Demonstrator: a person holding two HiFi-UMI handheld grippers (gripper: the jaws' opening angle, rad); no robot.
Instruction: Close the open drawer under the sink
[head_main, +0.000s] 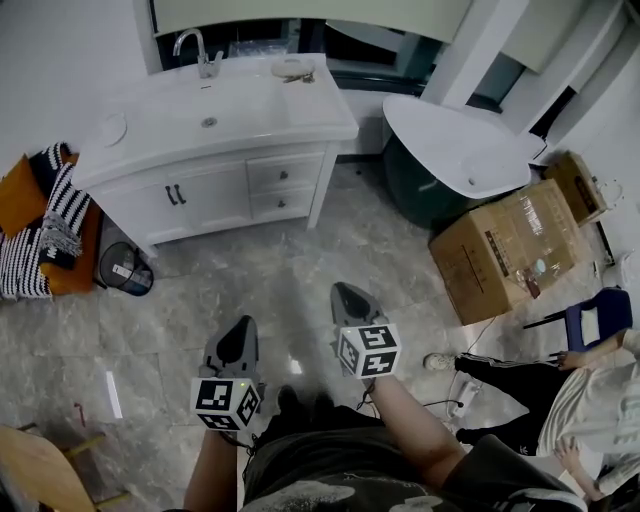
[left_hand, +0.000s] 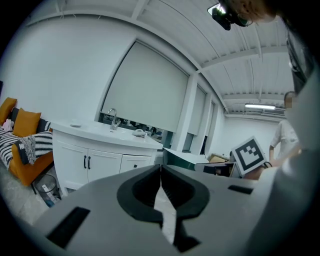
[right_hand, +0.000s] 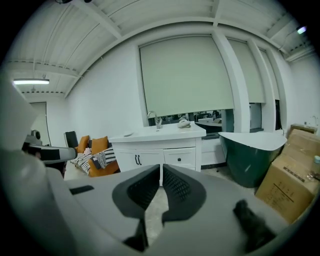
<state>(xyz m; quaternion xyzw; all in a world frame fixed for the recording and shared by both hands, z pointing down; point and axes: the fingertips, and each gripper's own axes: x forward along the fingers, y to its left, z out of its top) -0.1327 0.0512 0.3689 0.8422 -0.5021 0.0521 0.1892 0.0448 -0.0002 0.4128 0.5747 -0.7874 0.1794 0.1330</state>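
Observation:
The white vanity (head_main: 215, 135) with its sink and tap stands at the far side of the marble floor. Its two small drawers (head_main: 285, 188) sit flush with the cabinet front, beside the double doors (head_main: 176, 195). The upper drawer (right_hand: 180, 158) also looks closed in the right gripper view. Both grippers hang over the floor, well short of the vanity and pointing toward it. My left gripper (head_main: 240, 330) (left_hand: 160, 167) is shut with nothing between its jaws. My right gripper (head_main: 346, 293) (right_hand: 161, 167) is shut and empty too.
A dark green bathtub (head_main: 455, 150) stands right of the vanity, with a cardboard box (head_main: 510, 250) in front of it. An orange sofa with a striped blanket (head_main: 45, 225) and a small bin (head_main: 125, 268) are at the left. A person (head_main: 560, 385) sits at the right.

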